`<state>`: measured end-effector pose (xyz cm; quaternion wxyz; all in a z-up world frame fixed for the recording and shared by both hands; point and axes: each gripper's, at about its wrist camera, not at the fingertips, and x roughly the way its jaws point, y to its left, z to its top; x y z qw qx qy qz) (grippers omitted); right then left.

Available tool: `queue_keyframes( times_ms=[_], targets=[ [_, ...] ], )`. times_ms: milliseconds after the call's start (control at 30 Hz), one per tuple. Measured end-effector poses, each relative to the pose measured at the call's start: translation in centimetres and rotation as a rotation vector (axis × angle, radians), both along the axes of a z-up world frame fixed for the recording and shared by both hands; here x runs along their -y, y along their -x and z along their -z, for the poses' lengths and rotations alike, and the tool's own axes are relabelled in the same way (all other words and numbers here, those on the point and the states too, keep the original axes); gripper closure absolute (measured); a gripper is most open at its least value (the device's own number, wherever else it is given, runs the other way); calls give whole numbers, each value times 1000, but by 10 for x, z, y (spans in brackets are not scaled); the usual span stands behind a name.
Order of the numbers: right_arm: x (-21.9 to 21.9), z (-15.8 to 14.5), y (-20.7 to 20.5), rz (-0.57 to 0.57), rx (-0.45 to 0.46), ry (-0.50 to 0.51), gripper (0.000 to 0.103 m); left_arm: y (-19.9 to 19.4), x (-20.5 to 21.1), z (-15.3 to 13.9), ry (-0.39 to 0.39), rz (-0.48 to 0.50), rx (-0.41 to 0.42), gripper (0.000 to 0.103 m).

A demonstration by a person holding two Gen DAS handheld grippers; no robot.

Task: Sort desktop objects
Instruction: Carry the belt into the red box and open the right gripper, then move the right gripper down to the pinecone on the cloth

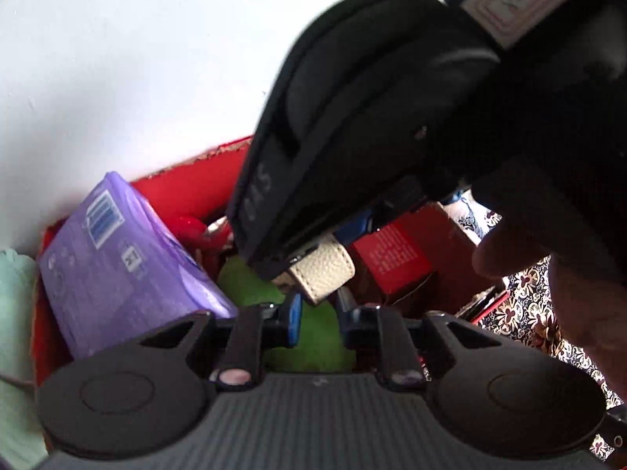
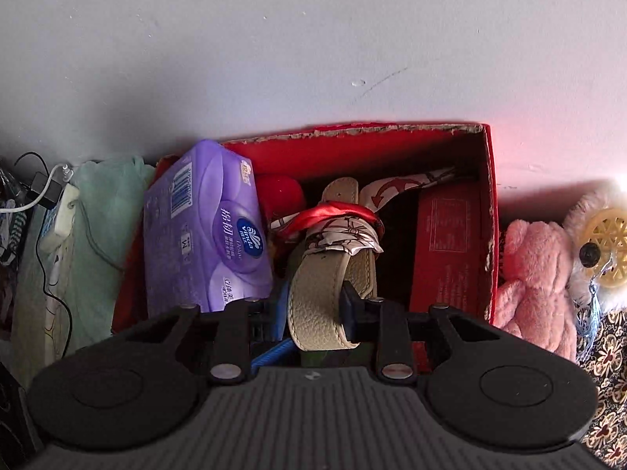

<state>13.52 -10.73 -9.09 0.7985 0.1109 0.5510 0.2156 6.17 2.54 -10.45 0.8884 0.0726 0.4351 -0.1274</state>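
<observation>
A beige pebbled leather strap (image 2: 329,297), scarf-wrapped (image 2: 341,231), sits clamped in the right gripper (image 2: 313,309) above the red box (image 2: 486,196); the left gripper (image 1: 319,313) stands narrow, holding nothing.

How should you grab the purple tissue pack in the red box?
Grip the purple tissue pack across its narrow thickness at the upper end, coming from above. It stands on edge against the red box wall, so only that end is free.

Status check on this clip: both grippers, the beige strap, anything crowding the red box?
Right gripper shut on beige strap above red box. Left gripper near shut, nothing held. Purple tissue pack and red carton crowd the box.
</observation>
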Motion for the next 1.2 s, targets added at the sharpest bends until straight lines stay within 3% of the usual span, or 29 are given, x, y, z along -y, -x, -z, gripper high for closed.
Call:
queue_keyframes(
  times_ms=[167, 267, 300, 333, 600, 767, 800, 933, 1200],
  targets=[
    [1, 2, 3, 19, -36, 7, 69, 1, -12, 4, 2, -12, -19, 78],
    [4, -3, 4, 44, -53, 7, 50, 1, -17, 0, -23, -42, -37, 64],
    [6, -6, 6, 57, -48, 13, 41, 0, -19, 0, -34, -56, -47, 64],
    [7, -10, 9, 67, -35, 25, 39, 0, -20, -1, -45, -70, -57, 64],
    [24, -46, 26, 101, 77, 83, 39, -1, -31, -8, -87, -162, -98, 61],
    [42, -63, 32, 162, 125, 104, 38, 43, 28, -29, -109, -205, -76, 49],
    [47, -66, 34, 174, 132, 109, 37, 56, 55, -34, -113, -209, -69, 47],
    [66, -71, 43, 211, 151, 131, 37, 58, 82, -37, -122, -208, -39, 40],
    [127, -67, 63, 283, 128, 139, 37, 61, 138, -37, -142, -122, -9, 37]
  ],
)
